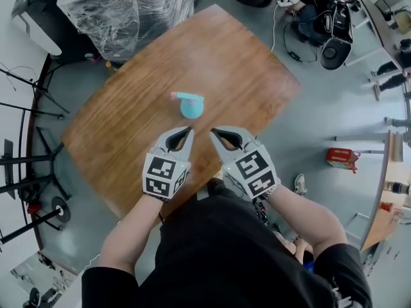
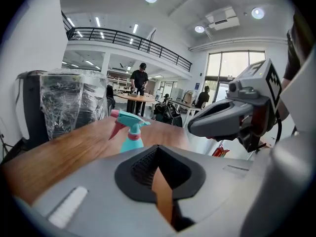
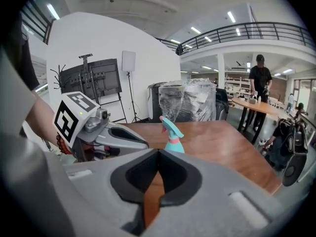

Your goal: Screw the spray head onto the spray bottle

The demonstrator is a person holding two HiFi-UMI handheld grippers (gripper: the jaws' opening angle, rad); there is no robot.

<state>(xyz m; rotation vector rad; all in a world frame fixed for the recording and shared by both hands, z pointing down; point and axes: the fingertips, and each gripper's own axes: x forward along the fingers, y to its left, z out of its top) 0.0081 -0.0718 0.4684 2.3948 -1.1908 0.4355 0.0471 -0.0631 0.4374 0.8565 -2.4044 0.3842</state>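
A teal spray bottle with a teal head and pink nozzle stands upright near the middle of the wooden table, its head seated on top. It also shows in the left gripper view as the spray bottle and in the right gripper view as the spray bottle. My left gripper and right gripper hover side by side just in front of it, apart from it. Both are shut with nothing between the jaws. From the left gripper view the right gripper appears; the right gripper view shows the left gripper.
A plastic-wrapped bundle stands beyond the table's far left edge. Light stands line the left floor. A red box lies on the floor at right. A person stands at a distant table.
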